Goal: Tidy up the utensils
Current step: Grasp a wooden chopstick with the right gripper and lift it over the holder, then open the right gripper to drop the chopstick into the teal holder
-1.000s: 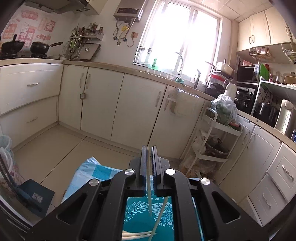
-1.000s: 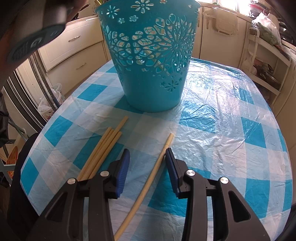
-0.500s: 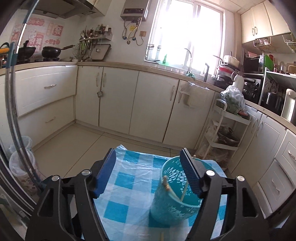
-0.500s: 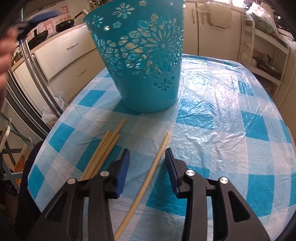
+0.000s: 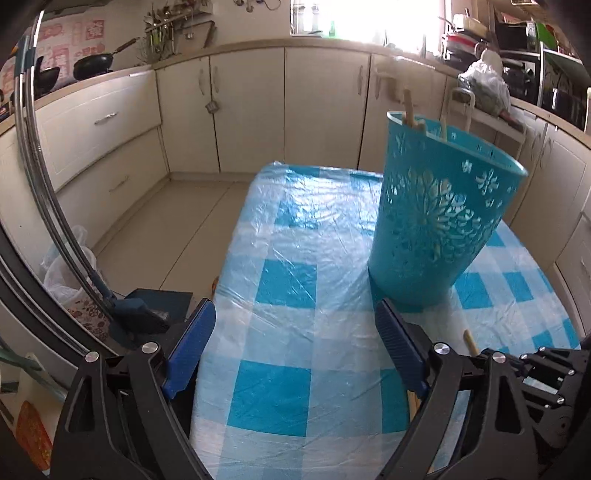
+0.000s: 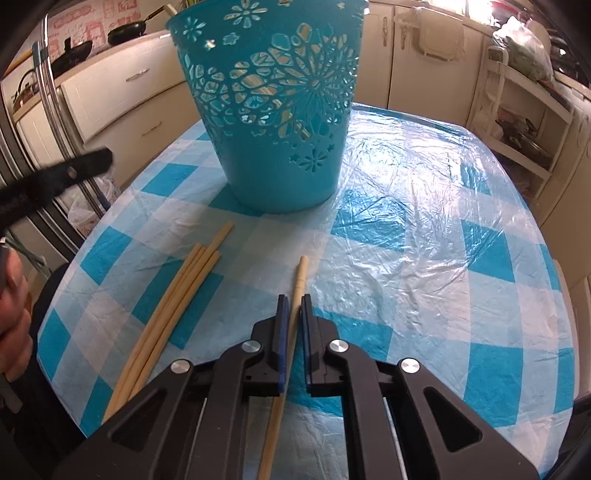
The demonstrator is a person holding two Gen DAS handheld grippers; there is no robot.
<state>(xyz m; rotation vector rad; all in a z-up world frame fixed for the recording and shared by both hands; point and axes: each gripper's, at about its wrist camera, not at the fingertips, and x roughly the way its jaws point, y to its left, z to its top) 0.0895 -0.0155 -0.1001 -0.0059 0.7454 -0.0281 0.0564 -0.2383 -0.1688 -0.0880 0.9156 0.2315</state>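
Cream kitchen cabinets (image 5: 258,110) fill the upper frame, a bright window (image 5: 369,14) at top centre. Below, the counter (image 5: 303,314) wears a blue-and-white check cloth under crinkled clear plastic. A teal cut-out basket (image 6: 269,110) stands upper centre, chopsticks inside. Four loose chopsticks (image 6: 173,306) lie lower left. The right hand-held gripper (image 6: 293,325) has just closed, pinching a single chopstick (image 6: 300,273). The left hand-held gripper (image 5: 295,350) has just spread wide, empty.
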